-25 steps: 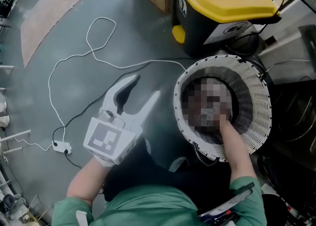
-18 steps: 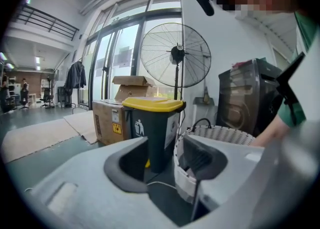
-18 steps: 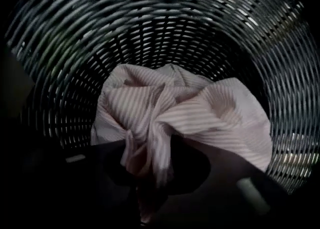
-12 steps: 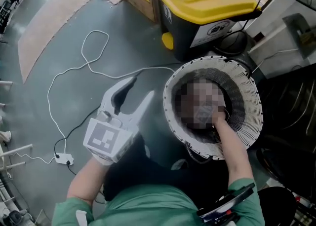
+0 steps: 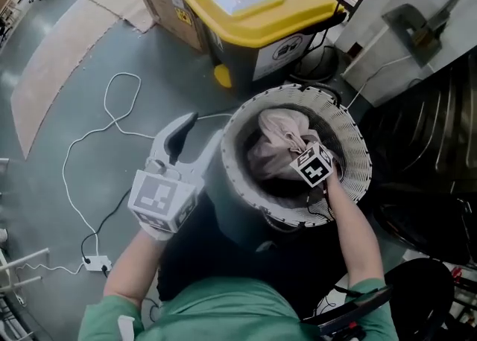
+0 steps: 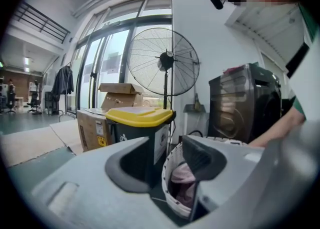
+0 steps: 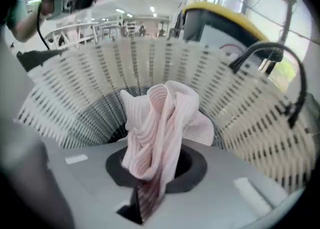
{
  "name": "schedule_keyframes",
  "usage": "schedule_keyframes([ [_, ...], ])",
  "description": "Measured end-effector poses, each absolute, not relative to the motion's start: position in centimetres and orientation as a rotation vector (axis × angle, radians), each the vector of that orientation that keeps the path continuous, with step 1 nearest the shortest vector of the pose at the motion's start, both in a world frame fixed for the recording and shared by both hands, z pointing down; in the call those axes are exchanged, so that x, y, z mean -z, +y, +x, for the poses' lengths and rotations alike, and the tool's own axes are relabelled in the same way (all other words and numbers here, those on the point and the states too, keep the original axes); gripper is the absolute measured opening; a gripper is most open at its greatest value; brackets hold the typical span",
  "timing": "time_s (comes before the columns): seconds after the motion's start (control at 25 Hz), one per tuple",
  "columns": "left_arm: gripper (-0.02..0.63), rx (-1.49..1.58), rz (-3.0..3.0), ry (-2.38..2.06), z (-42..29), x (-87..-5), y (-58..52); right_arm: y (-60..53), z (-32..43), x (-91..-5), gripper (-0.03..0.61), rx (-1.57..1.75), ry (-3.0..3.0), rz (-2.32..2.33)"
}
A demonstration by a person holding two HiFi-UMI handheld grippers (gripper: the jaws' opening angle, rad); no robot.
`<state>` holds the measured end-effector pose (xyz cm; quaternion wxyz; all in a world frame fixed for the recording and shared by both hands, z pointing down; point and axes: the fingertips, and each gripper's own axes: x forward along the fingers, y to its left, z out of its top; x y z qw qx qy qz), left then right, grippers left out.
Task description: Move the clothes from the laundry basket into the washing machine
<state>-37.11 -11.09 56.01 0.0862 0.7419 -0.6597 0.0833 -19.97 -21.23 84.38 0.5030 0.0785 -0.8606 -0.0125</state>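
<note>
Pink striped garment [image 7: 161, 123] is clamped in our right gripper [image 7: 152, 173], whose jaws have just closed on it, within the white laundry basket's [image 5: 350, 177] rim. We find our left gripper [image 5: 200, 135] beside the basket, its jaws apart, just narrowed slightly, holding nothing.

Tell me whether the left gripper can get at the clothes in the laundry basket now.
Probably yes. The left gripper, jaws just narrowed slightly yet open and empty, sits beside the uncovered laundry basket; the right gripper, just closed on a pink striped garment, crowds part of the mouth.
</note>
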Motion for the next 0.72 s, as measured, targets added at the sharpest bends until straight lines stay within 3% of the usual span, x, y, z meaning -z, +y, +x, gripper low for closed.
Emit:
schedule_keyframes([
  [0.32,0.204,-0.294,2.136,-1.944,-36.6,-48.7,-11.1,-21.0,-18.9,-68.9,0.066,-0.096,-2.298,0.371],
  [0.72,0.204,-0.371,2.135,-1.892,-32.6,-31.2,-9.5,-16.8,-15.5,-45.5,0.064,-0.274,-2.447,0.551],
])
